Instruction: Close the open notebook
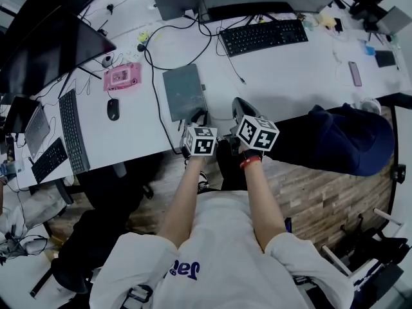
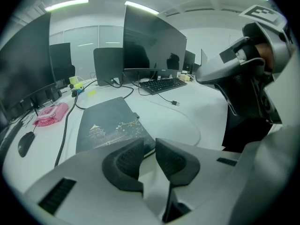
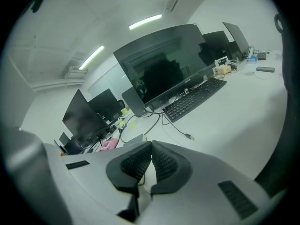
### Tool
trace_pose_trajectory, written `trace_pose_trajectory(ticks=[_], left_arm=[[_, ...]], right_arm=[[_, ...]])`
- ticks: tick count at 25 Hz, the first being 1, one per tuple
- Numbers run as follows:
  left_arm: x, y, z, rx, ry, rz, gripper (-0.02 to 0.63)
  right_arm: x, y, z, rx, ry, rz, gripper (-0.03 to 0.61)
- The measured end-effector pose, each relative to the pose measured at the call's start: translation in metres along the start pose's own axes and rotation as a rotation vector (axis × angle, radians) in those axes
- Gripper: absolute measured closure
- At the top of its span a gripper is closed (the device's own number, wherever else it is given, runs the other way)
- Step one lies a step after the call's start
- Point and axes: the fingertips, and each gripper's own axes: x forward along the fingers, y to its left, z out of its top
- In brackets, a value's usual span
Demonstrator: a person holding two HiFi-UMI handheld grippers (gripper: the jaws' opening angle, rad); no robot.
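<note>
The notebook (image 2: 110,123) wears a dark slate cover printed with a pale pagoda and blossom branch. The desk (image 1: 283,85) is white, the keyboard (image 1: 264,36) black. My left gripper (image 2: 150,146) has ribbed black pads (image 2: 129,163).

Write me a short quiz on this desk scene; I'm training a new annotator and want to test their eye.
1. True or false: the notebook lies open.
2. Whose tongs stand apart? A left gripper; B right gripper; C both.
3. Fill in: the case beyond the mouse is coloured ____.
Key: 1 false; 2 A; 3 pink.
</note>
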Motion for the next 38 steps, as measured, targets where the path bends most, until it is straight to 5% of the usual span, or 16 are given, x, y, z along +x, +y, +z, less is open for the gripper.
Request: trace_pose_trajectory(ticks=[9, 15, 26, 38], left_arm=[[0.01, -0.003, -0.005, 0.015, 0.031, 0.001, 0.521], [0.0, -0.005, -0.003, -0.055, 0.0, -0.091, 0.498], [-0.105, 0.058, 0.036, -0.169, -0.217, 0.001, 0.482], [-0.229, 0.107, 0.038, -0.234, -0.409, 0.097, 0.541]], right_arm=[[0.004, -0.005, -0.001, -0.006, 0.01, -0.003, 0.563], [0.002, 0.019, -0.002, -0.035, 0.01, 0.037, 0.563], [-0.029, 0.083, 0.006, -0.115, -0.059, 0.11, 0.563], [-0.089, 0.149, -0.004, -0.259, -0.132, 0.173, 0.563]])
